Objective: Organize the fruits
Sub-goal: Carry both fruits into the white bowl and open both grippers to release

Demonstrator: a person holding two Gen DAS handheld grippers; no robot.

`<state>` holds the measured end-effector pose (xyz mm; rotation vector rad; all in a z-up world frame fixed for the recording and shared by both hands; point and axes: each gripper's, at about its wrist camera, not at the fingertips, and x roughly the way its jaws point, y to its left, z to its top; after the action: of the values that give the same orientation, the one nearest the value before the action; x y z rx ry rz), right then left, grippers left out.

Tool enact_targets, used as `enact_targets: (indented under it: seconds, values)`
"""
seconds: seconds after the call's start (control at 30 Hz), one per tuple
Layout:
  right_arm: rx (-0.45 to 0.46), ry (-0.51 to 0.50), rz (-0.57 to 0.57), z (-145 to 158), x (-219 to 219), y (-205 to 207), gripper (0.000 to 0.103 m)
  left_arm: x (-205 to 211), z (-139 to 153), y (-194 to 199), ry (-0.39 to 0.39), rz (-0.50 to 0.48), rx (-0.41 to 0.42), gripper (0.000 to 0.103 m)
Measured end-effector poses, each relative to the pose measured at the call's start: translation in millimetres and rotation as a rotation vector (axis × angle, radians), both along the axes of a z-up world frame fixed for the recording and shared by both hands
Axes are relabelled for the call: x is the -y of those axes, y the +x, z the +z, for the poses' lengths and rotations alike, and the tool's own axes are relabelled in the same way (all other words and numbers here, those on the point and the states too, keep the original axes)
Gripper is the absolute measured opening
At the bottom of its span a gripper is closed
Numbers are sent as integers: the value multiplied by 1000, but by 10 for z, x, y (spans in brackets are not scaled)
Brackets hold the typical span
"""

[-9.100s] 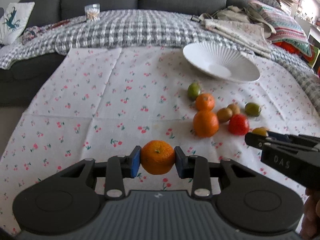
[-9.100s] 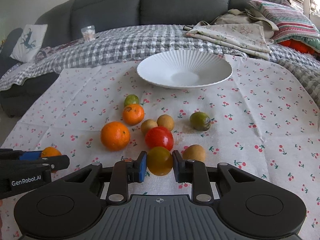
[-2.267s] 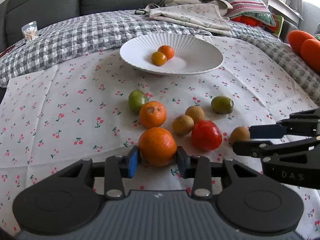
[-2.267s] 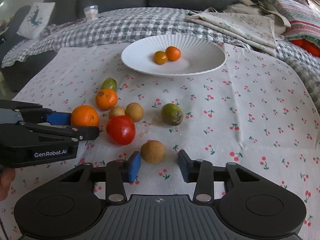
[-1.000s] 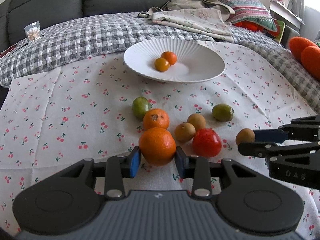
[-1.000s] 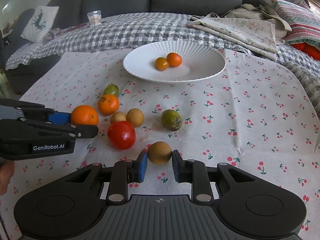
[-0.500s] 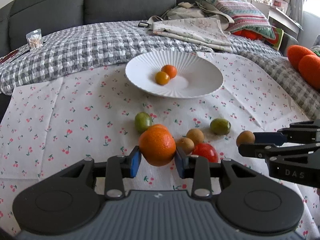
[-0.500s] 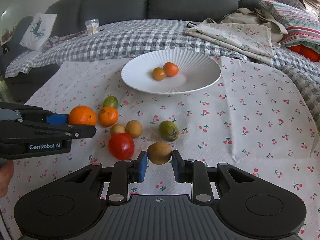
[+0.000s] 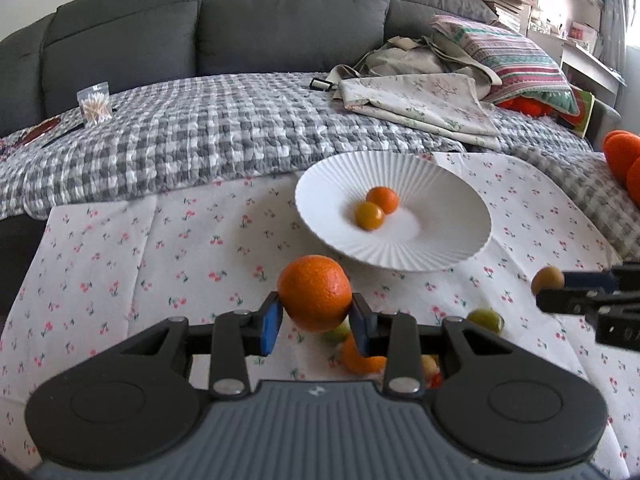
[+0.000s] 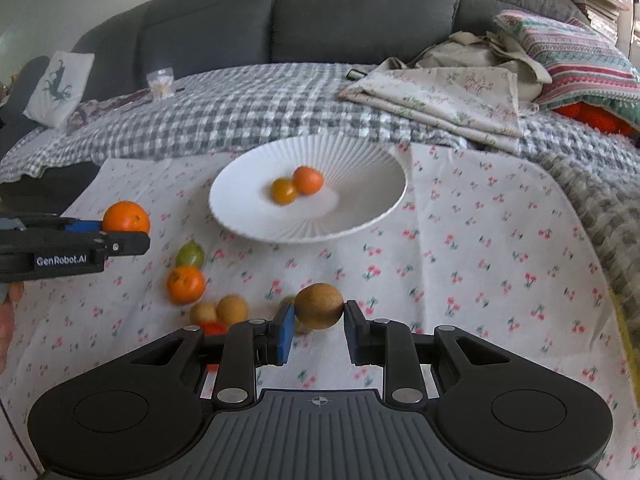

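Note:
My left gripper [image 9: 316,322] is shut on a large orange [image 9: 314,293] and holds it above the cherry-print cloth, short of the white ribbed plate [image 9: 440,248]. My right gripper [image 10: 316,326] is shut on a small brown fruit [image 10: 319,311], also lifted off the cloth. In the plate [image 10: 360,216] lie a small orange [image 10: 307,179] and a yellow-orange fruit [image 10: 283,191]. On the cloth below stay a green fruit [image 10: 190,253], a medium orange [image 10: 185,285], two small tan fruits [image 10: 232,309] and a red one [image 10: 214,327], partly hidden.
A grey checked blanket [image 9: 200,136] and a dark sofa [image 9: 280,20] lie behind the plate. Folded floral cloths [image 10: 440,100] and a striped cushion [image 10: 580,64] sit at the back right. A small clear container [image 9: 95,103] stands at the back left.
Both grippers have risen with their fruits and moved toward the plate. The fruits left on the cloth have slid lower in both views.

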<state>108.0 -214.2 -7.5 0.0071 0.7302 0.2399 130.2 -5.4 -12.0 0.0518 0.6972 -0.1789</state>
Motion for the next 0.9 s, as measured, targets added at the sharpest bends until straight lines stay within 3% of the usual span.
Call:
enact_targets:
  seconds: [0.4, 0.9]
  values:
    - [53, 4, -17, 245, 27, 462, 25, 386, 89, 353, -10, -95, 42, 34]
    - [24, -44, -1, 76, -9, 979, 25, 723, -101, 698, 75, -182, 28, 35]
